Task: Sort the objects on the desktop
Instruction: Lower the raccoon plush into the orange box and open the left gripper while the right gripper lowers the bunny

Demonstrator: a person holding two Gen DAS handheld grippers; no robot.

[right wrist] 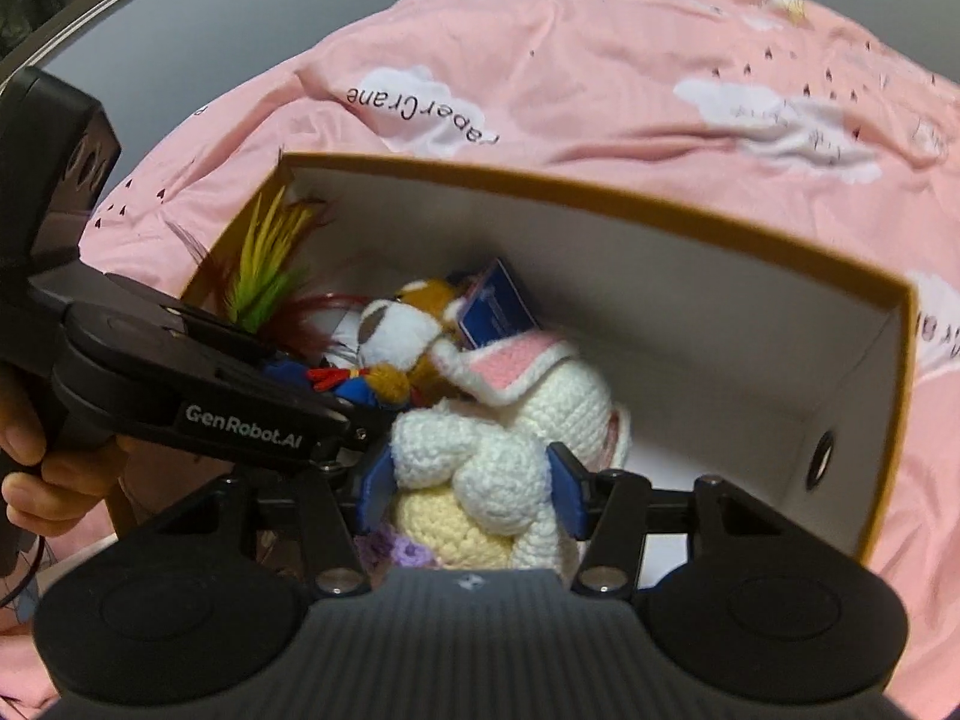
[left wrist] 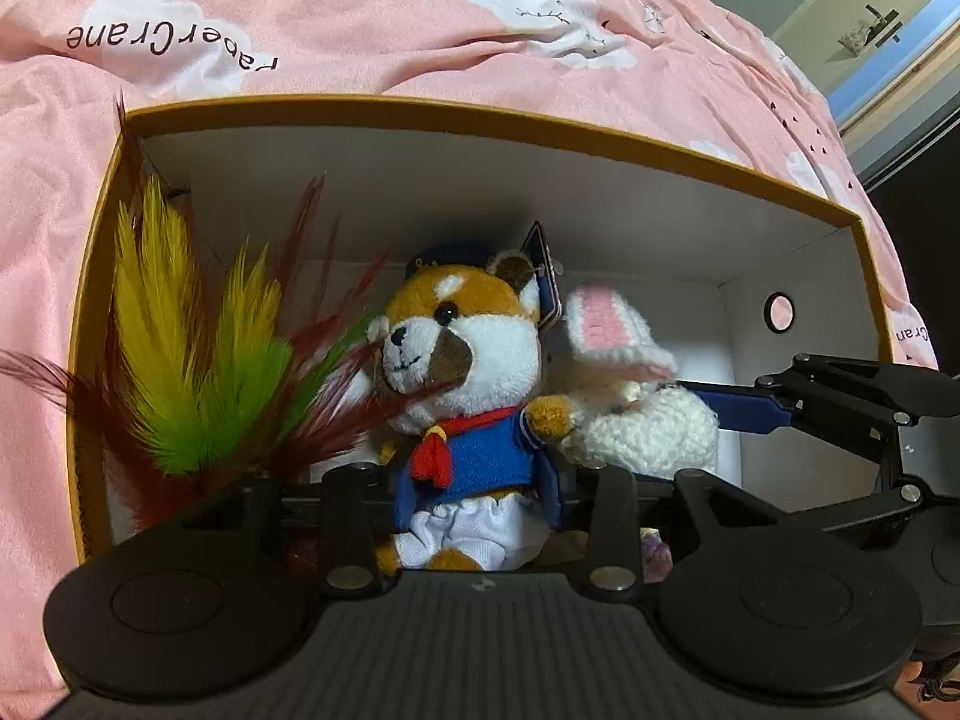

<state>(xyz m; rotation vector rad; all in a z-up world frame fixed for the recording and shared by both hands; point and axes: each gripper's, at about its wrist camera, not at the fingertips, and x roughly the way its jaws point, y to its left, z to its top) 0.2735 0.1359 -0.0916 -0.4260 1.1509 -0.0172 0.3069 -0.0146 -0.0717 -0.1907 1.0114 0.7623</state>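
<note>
Dog plush (left wrist: 468, 396): orange-white, blue sailor top, red scarf; clamped by left gripper (left wrist: 474, 498) inside box (left wrist: 420, 111). Crocheted white rabbit (right wrist: 480, 456), pink-lined ears: gripped by right gripper (right wrist: 474, 486) in the same box.

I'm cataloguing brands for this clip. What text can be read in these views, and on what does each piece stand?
"GenRobot.AI": white letters on the left gripper arm, right wrist view.
"PaperCrane": upside down on the pink sheet, first letter partly creased; repeated in the right wrist view.
Blue tag on the plush dog: print too small and blurred to read.
Cut-off letters on the sheet beside the box: unreadable.
</note>
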